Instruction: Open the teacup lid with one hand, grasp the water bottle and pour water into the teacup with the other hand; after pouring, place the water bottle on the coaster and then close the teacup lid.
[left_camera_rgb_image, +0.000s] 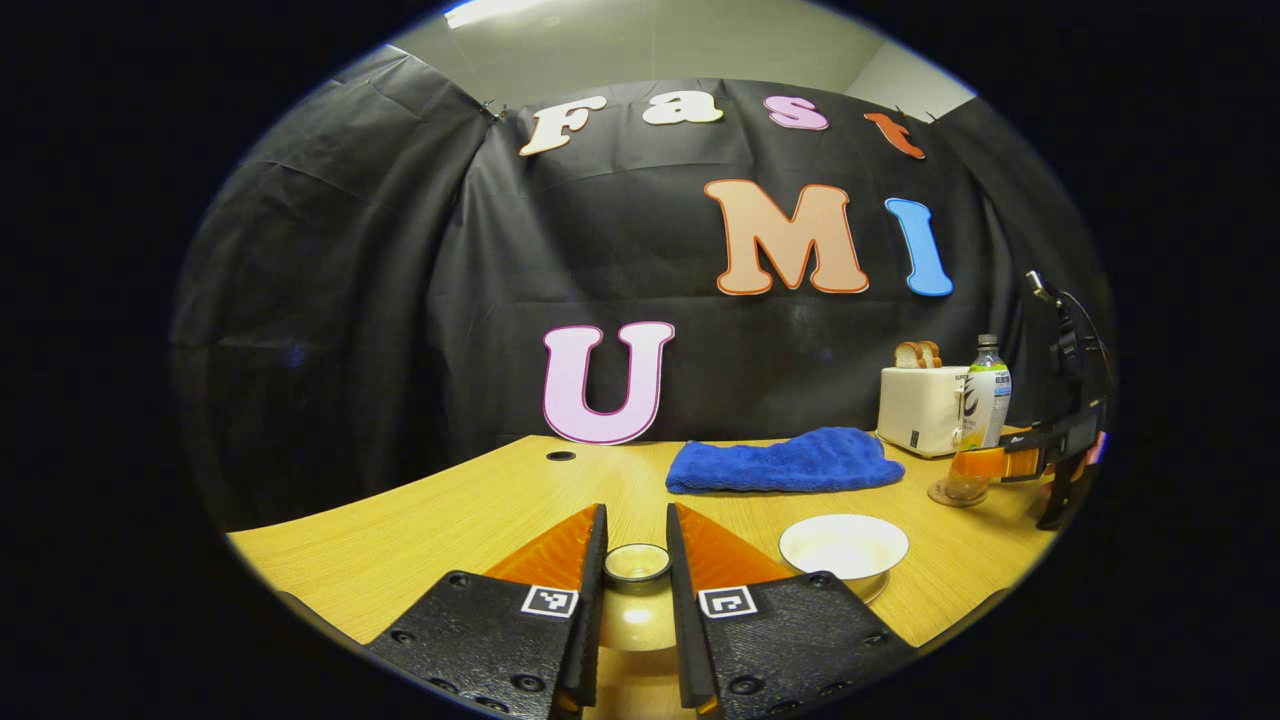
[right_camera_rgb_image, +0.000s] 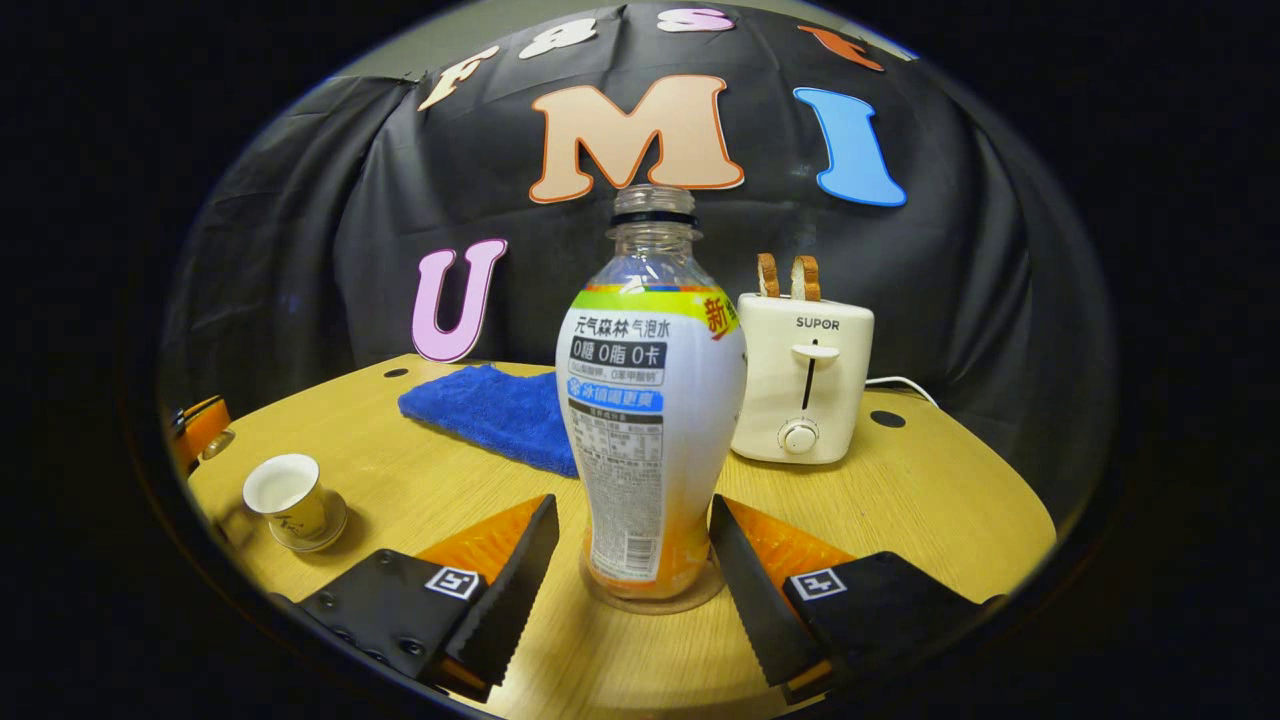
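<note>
Black cloth backs a wooden desk (right_camera_rgb_image: 930, 500). Left claw (left_camera_rgb_image: 637, 570) pinches the lid (left_camera_rgb_image: 637, 562) by its knob; the open teacup (right_camera_rgb_image: 286, 495) stands just beside it. Right claw (right_camera_rgb_image: 634, 560) is spread around the upright bottle (right_camera_rgb_image: 650, 400) on its coaster (right_camera_rgb_image: 655, 600).

A blue towel (right_camera_rgb_image: 490, 415) lies near a white toaster (right_camera_rgb_image: 803, 385) holding bread slices (right_camera_rgb_image: 786, 276).

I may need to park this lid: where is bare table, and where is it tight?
Bare table lies left of the left gripper, which grips the lid, and in a strip between teacup and blue towel. The wood before the toaster, right of the bottle, is also free. Tight: bottle on its coaster, right gripper around it, toaster close behind.
</note>
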